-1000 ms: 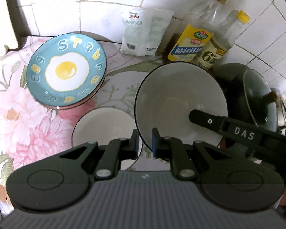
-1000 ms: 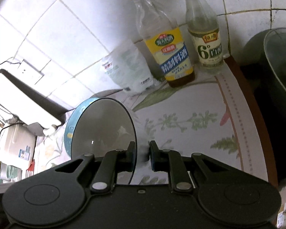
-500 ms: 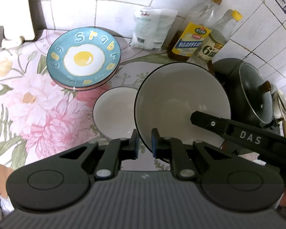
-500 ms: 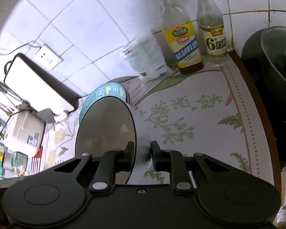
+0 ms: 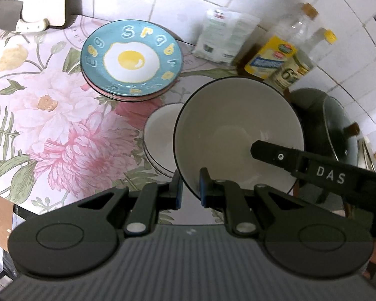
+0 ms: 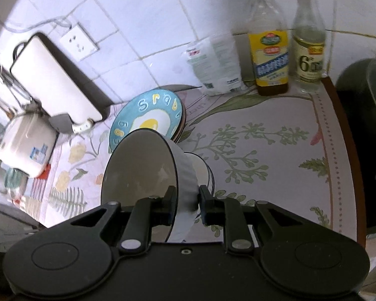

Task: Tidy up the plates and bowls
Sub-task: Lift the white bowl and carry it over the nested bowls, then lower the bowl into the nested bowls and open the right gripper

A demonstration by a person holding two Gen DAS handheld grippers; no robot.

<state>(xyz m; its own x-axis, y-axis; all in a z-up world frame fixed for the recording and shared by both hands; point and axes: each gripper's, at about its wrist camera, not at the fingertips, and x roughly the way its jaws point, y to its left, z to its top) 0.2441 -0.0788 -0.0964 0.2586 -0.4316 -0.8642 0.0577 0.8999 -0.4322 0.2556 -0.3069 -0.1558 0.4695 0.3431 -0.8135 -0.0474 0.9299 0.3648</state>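
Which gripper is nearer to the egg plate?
Left. The left gripper holds the large bowl's rim on the egg plate's side; the right gripper grips the opposite rim.

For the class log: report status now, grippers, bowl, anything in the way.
Left gripper and right gripper both shut on the large bowl rim. Bowl held tilted above the small bowl. Egg plate stack beside, apart.

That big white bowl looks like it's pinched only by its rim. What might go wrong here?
Three things, I'd guess.
1. Both the left gripper and right gripper clamp only the thin rim of the tilted large white bowl; it might slip out.
2. Lowered off-centre, it may knock the smaller white bowl beneath.
3. The glass-lidded wok and bottles stand close; a wide swing might hit them.
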